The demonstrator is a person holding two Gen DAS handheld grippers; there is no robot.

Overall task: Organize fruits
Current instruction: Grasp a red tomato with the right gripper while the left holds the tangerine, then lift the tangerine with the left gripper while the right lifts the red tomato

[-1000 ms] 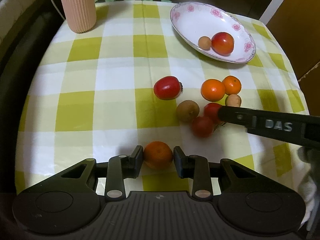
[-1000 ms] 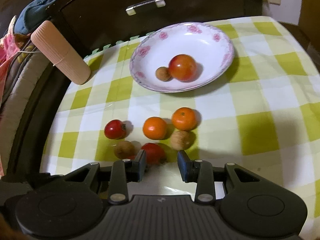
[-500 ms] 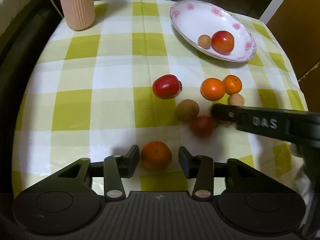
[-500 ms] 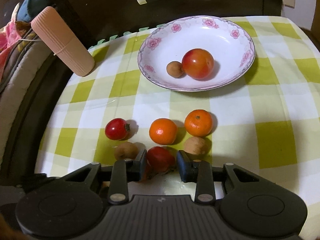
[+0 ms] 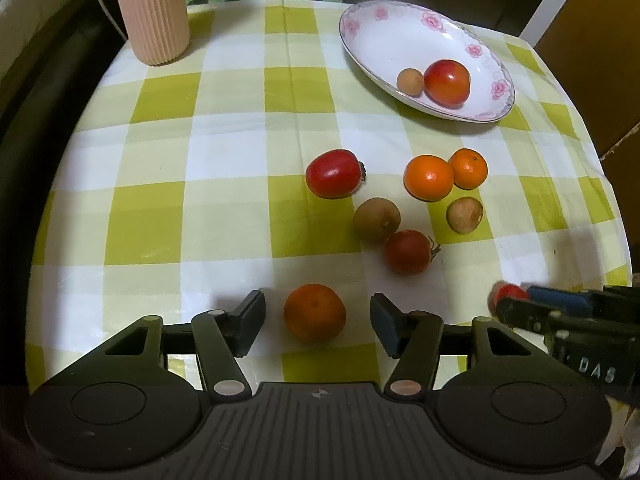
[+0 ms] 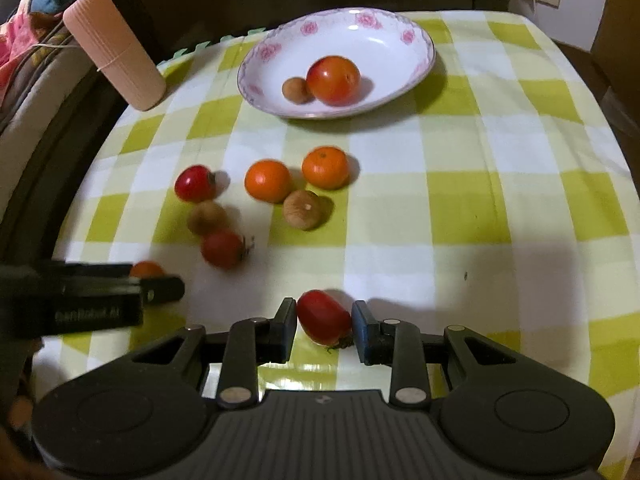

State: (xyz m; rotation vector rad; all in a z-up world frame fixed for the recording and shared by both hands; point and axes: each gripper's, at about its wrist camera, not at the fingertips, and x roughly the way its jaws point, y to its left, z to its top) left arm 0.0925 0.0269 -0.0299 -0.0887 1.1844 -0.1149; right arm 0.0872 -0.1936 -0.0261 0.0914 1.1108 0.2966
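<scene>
While most of the fruit sits loose on the yellow-and-white checked tablecloth, only two pieces lie in the white floral-rimmed china dish at the far side: a large red-orange tomato and, touching it, a small tan round fruit. So the sorting looks barely begun, if the dish is where everything is meant to go.

Left on the cloth, well short of the dish, is a loose cluster: a glossy red oval tomato, two small orange mandarins side by side, a brown round fruit, a second brownish one with a pale patch, and a darker red tomato with a stalk.

The left gripper hangs over another orange mandarin near the table's front edge. Its jaws are opening, with the mandarin between them and clear space at each side, so nothing is pressing on it.

The right gripper has its fingers drawn in close on a small red oblong tomato; the pads appear to press both flanks, so I judge it gripped, low over the cloth and away from the cluster. A ribbed pink cylindrical container stands at the back corner, not involved.

Eight pieces remain outside the dish, one of them in hand.
</scene>
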